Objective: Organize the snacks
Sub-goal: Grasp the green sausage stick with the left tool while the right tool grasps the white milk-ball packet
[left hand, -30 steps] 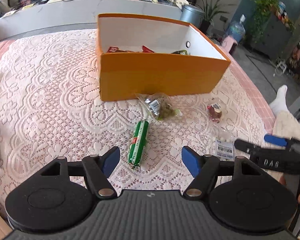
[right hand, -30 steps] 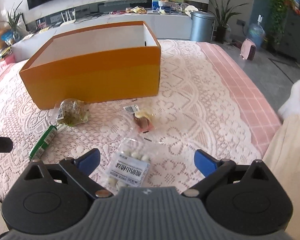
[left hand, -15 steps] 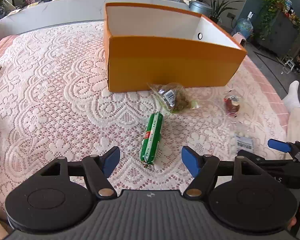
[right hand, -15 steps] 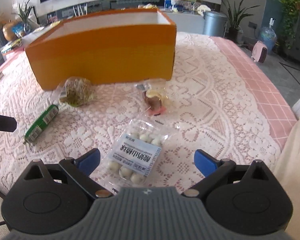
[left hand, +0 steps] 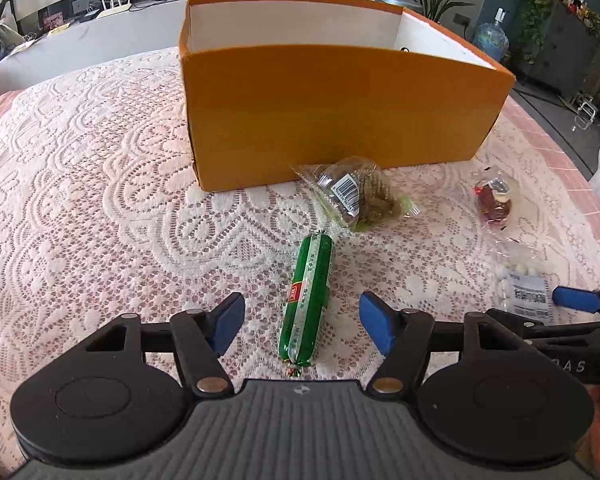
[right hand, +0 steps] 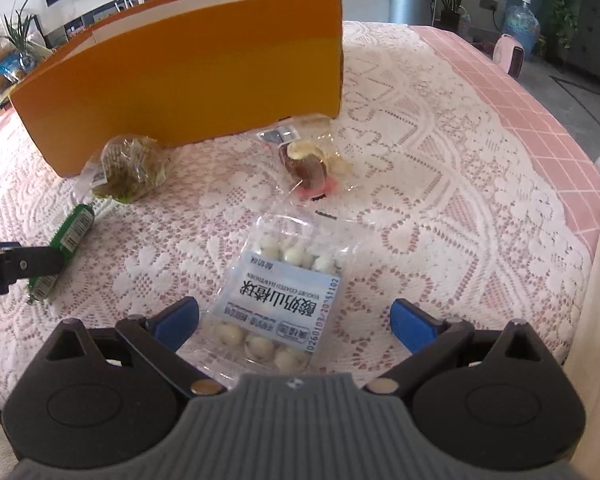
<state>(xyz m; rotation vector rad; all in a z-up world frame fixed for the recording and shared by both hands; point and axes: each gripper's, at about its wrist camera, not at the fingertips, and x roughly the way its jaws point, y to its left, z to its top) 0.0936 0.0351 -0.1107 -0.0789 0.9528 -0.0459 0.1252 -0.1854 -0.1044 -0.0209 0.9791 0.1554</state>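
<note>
Left tongs (left hand: pixel 302 322), blue pads spread wide apart and gripping nothing, straddle the near end of the green sausage stick (left hand: pixel 307 298), which lies lengthwise on the lace cloth (left hand: pixel 100 208) covering the surface, pointing toward the orange box (left hand: pixel 340 108). Right tongs (right hand: pixel 294 320), likewise spread wide and empty, frame the clear packet of white yogurt balls (right hand: pixel 282 300), whose blue-and-white label faces up; the packet lies flat between the two pads, its near end passing under the tongs' body. Beyond the sausage stick, just before the box's near wall, rests a clear bag of greenish-brown snack (left hand: pixel 356 194) with a barcode label. Toward the right edge of the surface, a small clear wrapper holding a dark red sweet (left hand: pixel 494 200) lies apart from the box's right corner, between that corner and the yogurt-ball packet. The orange box stands open-topped near the far edge of the surface, its white inner walls visible; its contents cannot be seen from this low angle. In the left view, one blue tip of the right tongs shows just beside the packet.
</note>
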